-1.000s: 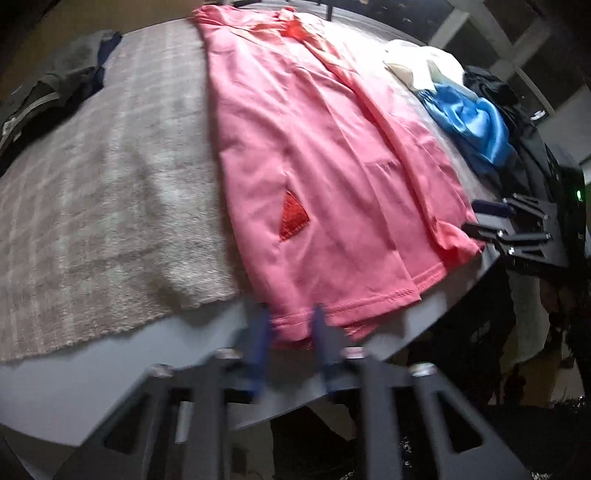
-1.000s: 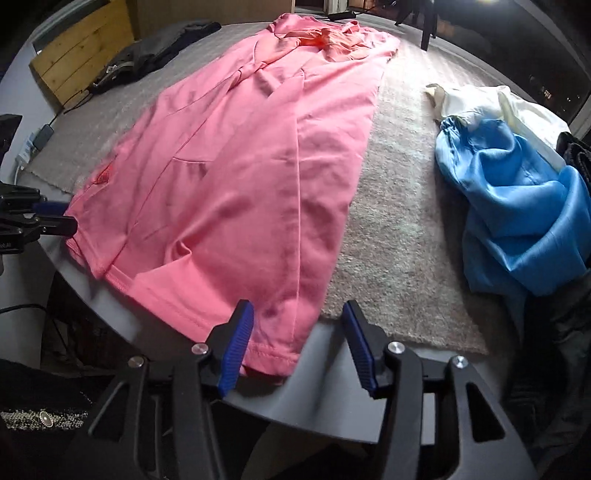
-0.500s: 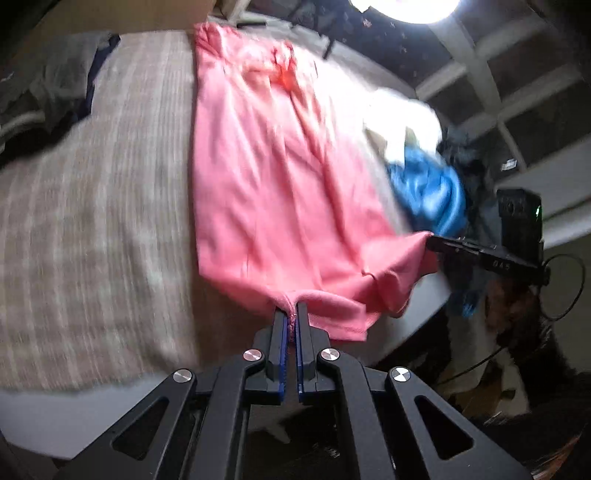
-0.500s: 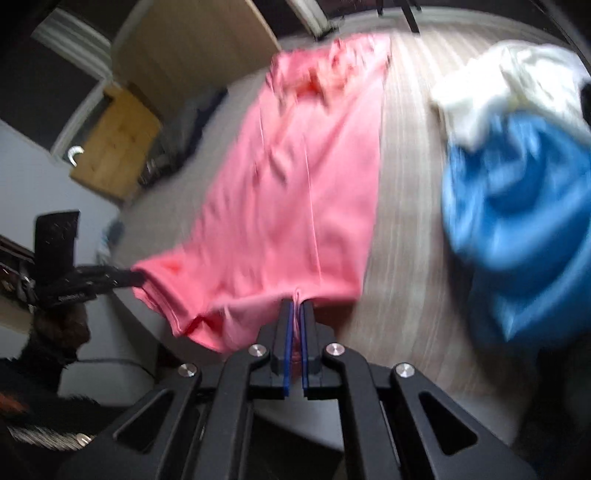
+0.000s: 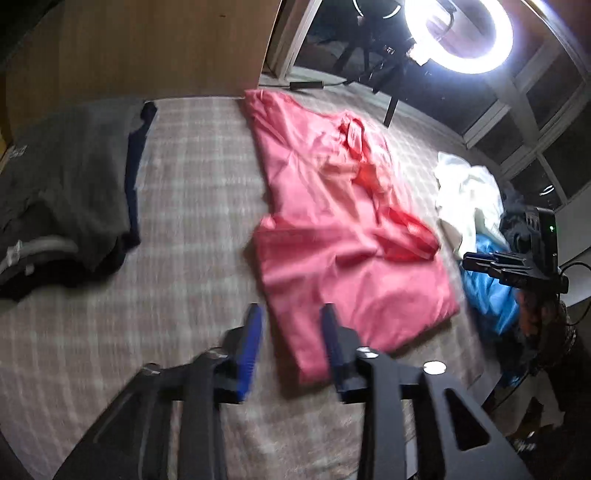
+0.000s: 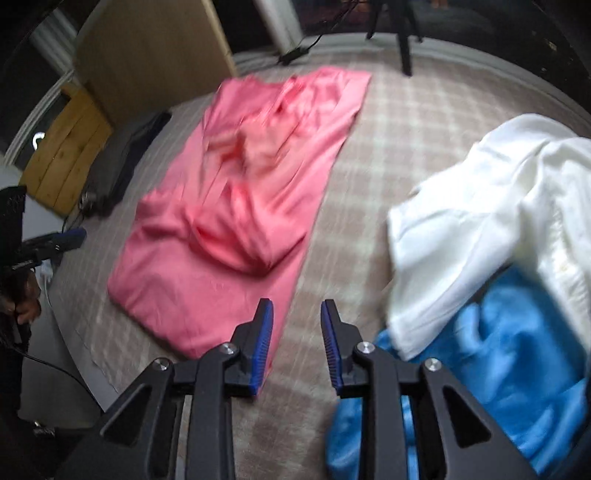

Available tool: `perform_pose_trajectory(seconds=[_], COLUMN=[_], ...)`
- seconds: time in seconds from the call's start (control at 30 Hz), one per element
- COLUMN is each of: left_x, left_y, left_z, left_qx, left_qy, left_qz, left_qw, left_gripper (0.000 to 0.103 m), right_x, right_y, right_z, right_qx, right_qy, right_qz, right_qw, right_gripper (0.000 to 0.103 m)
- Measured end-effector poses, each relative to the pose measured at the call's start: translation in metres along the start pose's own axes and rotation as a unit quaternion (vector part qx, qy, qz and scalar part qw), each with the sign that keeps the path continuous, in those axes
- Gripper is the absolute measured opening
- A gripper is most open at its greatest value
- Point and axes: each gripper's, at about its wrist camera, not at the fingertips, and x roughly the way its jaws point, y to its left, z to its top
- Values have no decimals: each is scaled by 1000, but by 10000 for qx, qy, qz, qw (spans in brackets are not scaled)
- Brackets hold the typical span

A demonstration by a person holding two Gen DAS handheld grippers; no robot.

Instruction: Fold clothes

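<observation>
A pink garment (image 5: 343,236) lies on the checked beige blanket (image 5: 192,206), its lower half folded up over its upper half, with a rumpled ridge across the middle. It also shows in the right wrist view (image 6: 229,218). My left gripper (image 5: 291,332) is open and empty, just above the folded near edge at its left corner. My right gripper (image 6: 297,325) is open and empty, over the blanket beside the fold's right corner. The right gripper shows at the right of the left view (image 5: 480,262).
Grey and dark clothes (image 5: 62,192) lie at the left. A white garment (image 6: 491,218) and a blue one (image 6: 491,365) are piled at the right. A ring light (image 5: 458,33) on a stand is at the back. A wooden panel (image 6: 62,158) stands far left.
Both grippers, shut on the pink garment's hem half a second ago, have carried it forward over the garment and opened. The garment now lies folded in half.
</observation>
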Motion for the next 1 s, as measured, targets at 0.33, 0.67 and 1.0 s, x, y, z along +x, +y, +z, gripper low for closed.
perform_pose_trajectory(seconds=[0.33,0.67,1.0], left_x=[67,72,82], left_y=[-24,16,-4], left_z=[34,53,73], left_qx=[1041,1053,1271], left_qy=[486,273,-208], left_qz=[-152,352,46], left_qw=[9933,9934,9917], left_gripper=[32,34,3], right_x=[65,13,52], right_y=[53,-4,10], right_z=[38,59,61], right_qx=[-1076,-381,-746], right_qy=[505,-801,-298], right_qz=[461,-515,-400], right_qw=[9918,9947,9960], right_gripper=[10,62,4])
